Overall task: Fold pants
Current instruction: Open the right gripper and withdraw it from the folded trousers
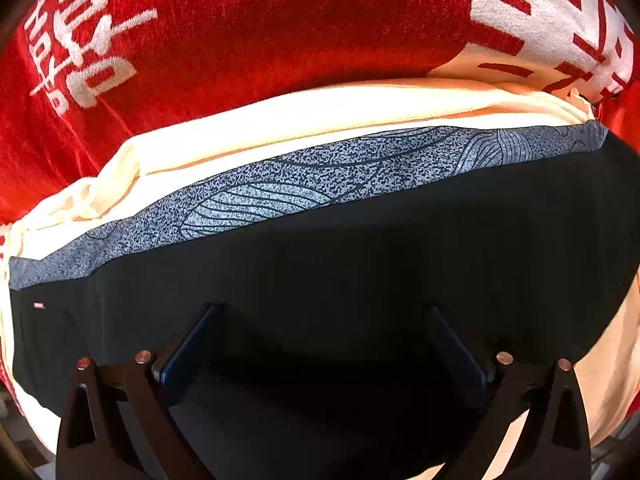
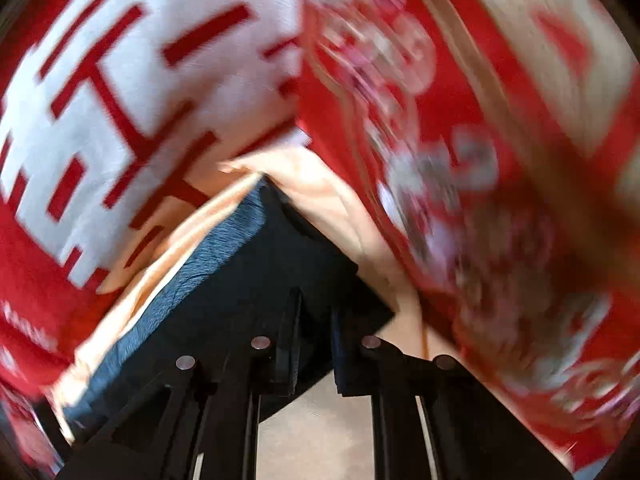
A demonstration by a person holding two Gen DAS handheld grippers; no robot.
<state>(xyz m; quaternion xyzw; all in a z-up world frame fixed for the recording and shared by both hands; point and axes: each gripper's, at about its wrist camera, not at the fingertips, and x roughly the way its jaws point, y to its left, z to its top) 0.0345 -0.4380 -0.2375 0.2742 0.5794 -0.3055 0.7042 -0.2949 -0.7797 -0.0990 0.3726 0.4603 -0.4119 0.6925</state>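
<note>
The pants (image 1: 360, 264) are black with a grey patterned band (image 1: 280, 188) along their far edge, and they lie folded on a cream cloth. My left gripper (image 1: 324, 316) hovers open just over the black fabric, its blue-padded fingers (image 1: 188, 344) wide apart and holding nothing. In the blurred right wrist view the pants (image 2: 256, 288) show as a dark corner with the grey band (image 2: 192, 280) on its left. My right gripper (image 2: 314, 308) has its fingers close together over the pants' near corner; the blur hides whether they pinch fabric.
A cream cloth (image 1: 320, 112) lies under the pants and shows in the right wrist view (image 2: 312, 184) too. A red cloth with white lettering (image 1: 260, 28) covers the surface around it. More red printed fabric (image 2: 500, 160) fills the right.
</note>
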